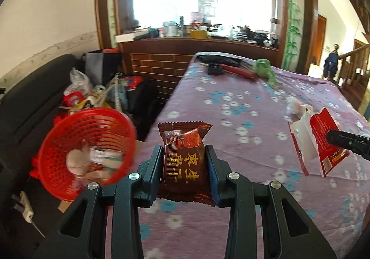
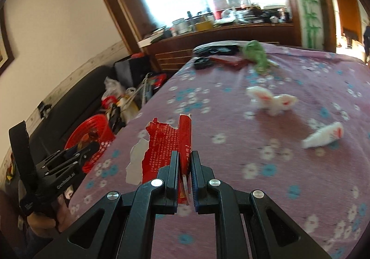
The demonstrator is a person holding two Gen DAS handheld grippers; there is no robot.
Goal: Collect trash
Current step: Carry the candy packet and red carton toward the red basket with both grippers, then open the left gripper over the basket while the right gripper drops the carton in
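Left gripper point(image 1: 183, 161) clamps a brown snack packet point(image 1: 184, 159) beside the red basket point(image 1: 69, 143); right gripper point(image 2: 185, 166) pinches a torn red wrapper point(image 2: 166, 143) above the tablecloth point(image 2: 289, 178).

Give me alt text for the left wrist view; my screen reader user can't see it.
The left gripper clamps a dark brown snack wrapper with gold lettering above a purple floral tablecloth. Left of the table edge sits a red plastic mesh basket holding scraps. At right, the right gripper holds a torn red-and-white packet.
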